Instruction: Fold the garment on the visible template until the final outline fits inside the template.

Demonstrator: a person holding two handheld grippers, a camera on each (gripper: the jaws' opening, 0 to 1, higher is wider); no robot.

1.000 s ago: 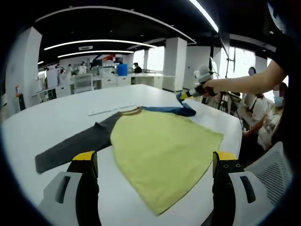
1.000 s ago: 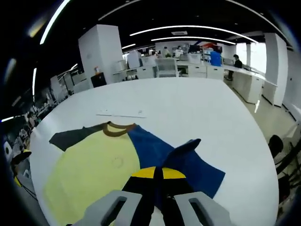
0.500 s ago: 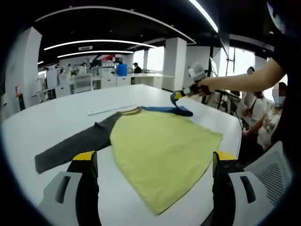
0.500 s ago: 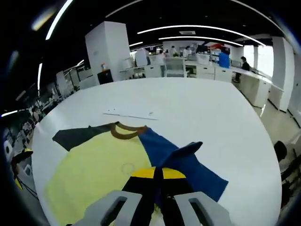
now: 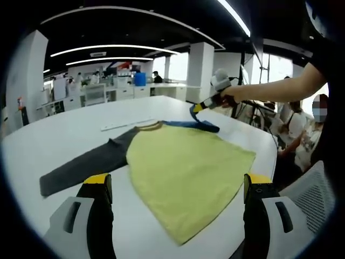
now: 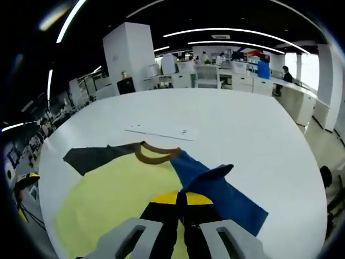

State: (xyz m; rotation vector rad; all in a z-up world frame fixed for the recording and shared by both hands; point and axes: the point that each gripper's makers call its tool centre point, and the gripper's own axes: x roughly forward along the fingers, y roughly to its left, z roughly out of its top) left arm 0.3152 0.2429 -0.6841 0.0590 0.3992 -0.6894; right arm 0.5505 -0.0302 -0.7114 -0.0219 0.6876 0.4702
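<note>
Long-sleeved cloth garment (image 5: 188, 162): plain pale yellow-green body, no print. One charcoal-grey sleeve (image 5: 86, 164), one royal-blue sleeve (image 6: 215, 186), brown ribbed collar (image 6: 153, 154). It lies on a glossy white round desk (image 5: 59, 132). A flat white paper template sheet (image 6: 161, 131) with small dark marks sits past the collar. My fingers (image 5: 97, 186): black with yellow tips, on light grey housings, the same on both grippers.

We can't read the marks on the paper strip (image 6: 161, 131) beyond the shirt (image 6: 116, 199) collar; our right gripper (image 6: 180, 208) hides the blue sleeve's (image 6: 221, 189) cuff.
</note>
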